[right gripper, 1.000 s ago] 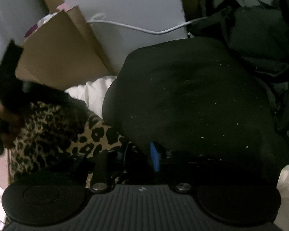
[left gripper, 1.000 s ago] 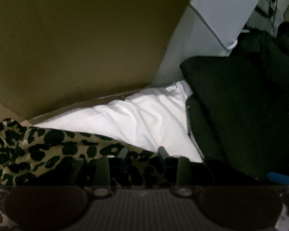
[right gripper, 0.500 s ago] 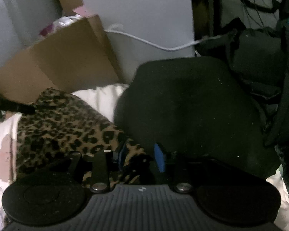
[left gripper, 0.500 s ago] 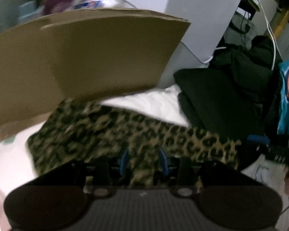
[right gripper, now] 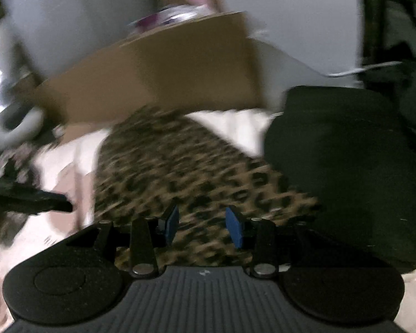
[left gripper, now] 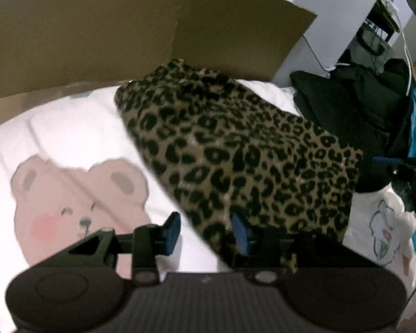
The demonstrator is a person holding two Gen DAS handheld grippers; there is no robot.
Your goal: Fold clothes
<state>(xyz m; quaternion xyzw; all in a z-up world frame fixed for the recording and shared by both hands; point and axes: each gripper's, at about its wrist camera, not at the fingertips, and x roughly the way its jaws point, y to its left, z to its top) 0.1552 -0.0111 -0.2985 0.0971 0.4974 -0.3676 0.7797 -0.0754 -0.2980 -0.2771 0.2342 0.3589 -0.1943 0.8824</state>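
Leopard-spotted cloth [left gripper: 235, 149] was seen spread as a long flat strip on a white sheet [left gripper: 77, 127] with a pink bear printed on it. One end of the strip lay near a brown cardboard box [left gripper: 141, 33], and the other end lay close to a dark pile of clothes [left gripper: 355, 91]. The left gripper [left gripper: 205, 229] was held low over the near corner of the cloth; its jaws were spread, and nothing was held between the blue pads. The right gripper [right gripper: 202, 225] was held over the cloth too; its jaws were also spread and nothing was pinched. That view was blurry, so small wrinkles could not be made out. It could not be told whether the strip had been folded already or only laid out flat, because one look fits both. Some trouble could be guessed from here. Thin sheet could be caught along with the cloth if a pad were pushed down too deep, and then both would be lifted together. An edge could be dragged into the dark pile, since that pile was so near. A crooked fold could be made if only one layer were pinched, or if the two corners were lifted unevenly.
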